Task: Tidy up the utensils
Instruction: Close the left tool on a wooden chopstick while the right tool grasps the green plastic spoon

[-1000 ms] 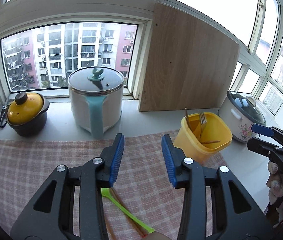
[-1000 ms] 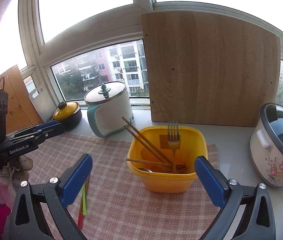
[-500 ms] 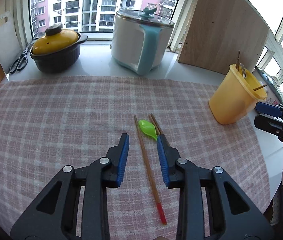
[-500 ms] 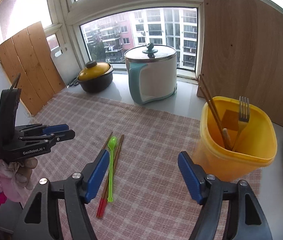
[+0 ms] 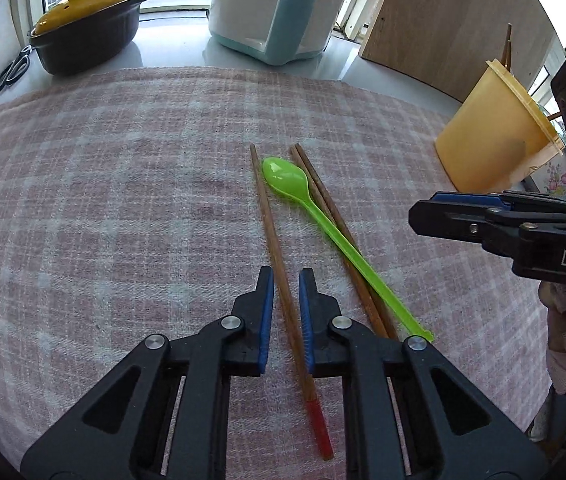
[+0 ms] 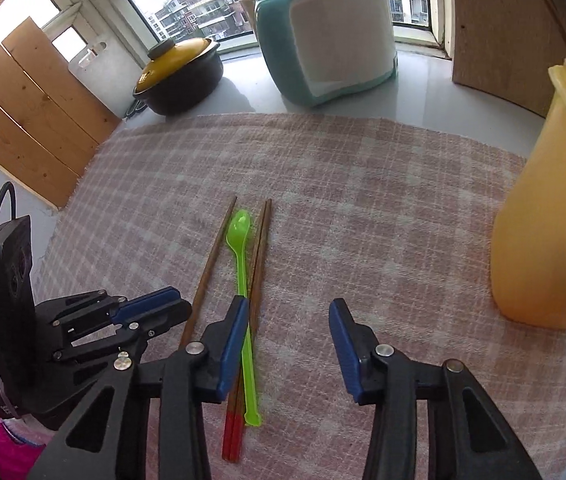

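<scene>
Straddling a single wooden chopstick, the left gripper has just been closing its jaws, which now stand narrow on either side of the stick; whether the pads press it I cannot tell. That stick lies on the pink checked cloth over the table, just left of a green plastic spoon and a pair of chopsticks lying together. The right gripper has also just been closing; its jaws are still released, parted over the spoon and the pair, with the left pad above the spoon handle. A yellow bin holding utensils stands at the right, well apart.
</scene>
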Demonstrator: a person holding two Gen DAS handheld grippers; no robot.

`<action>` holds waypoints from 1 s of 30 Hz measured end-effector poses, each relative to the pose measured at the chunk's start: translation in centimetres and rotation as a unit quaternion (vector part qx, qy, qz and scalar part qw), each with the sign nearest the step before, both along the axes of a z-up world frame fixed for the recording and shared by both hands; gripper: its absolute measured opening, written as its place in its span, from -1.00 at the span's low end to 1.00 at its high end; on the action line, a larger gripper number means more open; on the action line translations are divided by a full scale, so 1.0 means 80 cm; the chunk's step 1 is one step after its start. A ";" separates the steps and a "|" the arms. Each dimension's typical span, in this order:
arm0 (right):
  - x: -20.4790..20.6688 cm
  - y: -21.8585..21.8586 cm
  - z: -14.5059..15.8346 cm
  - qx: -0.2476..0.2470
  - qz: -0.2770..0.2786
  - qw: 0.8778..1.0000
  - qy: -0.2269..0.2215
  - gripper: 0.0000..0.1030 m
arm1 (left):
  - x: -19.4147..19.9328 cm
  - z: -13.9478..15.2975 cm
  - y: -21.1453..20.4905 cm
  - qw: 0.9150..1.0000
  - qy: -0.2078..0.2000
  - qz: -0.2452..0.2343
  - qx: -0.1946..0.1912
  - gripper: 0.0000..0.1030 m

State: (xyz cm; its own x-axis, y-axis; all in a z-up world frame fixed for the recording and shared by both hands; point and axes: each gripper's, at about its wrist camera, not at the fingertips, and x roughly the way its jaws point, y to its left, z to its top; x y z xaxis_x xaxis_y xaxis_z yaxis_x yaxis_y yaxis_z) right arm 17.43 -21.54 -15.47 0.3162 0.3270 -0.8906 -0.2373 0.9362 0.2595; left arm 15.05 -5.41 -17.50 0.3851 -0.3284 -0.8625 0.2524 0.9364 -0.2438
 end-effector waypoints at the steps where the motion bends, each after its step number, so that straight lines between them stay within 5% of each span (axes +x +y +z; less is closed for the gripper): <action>1: 0.003 0.004 -0.003 0.001 0.003 1.000 0.004 -0.24 | 0.001 -0.002 -0.001 1.000 0.000 0.001 0.002 -0.79; 20: 0.045 0.045 -0.028 0.065 0.038 0.996 0.055 -0.56 | 0.015 -0.013 0.019 0.999 0.006 0.030 0.019 -0.89; 30: 0.067 0.071 -0.039 0.044 0.048 0.996 0.061 -0.57 | 0.013 -0.010 0.035 0.999 0.012 0.037 0.015 -0.90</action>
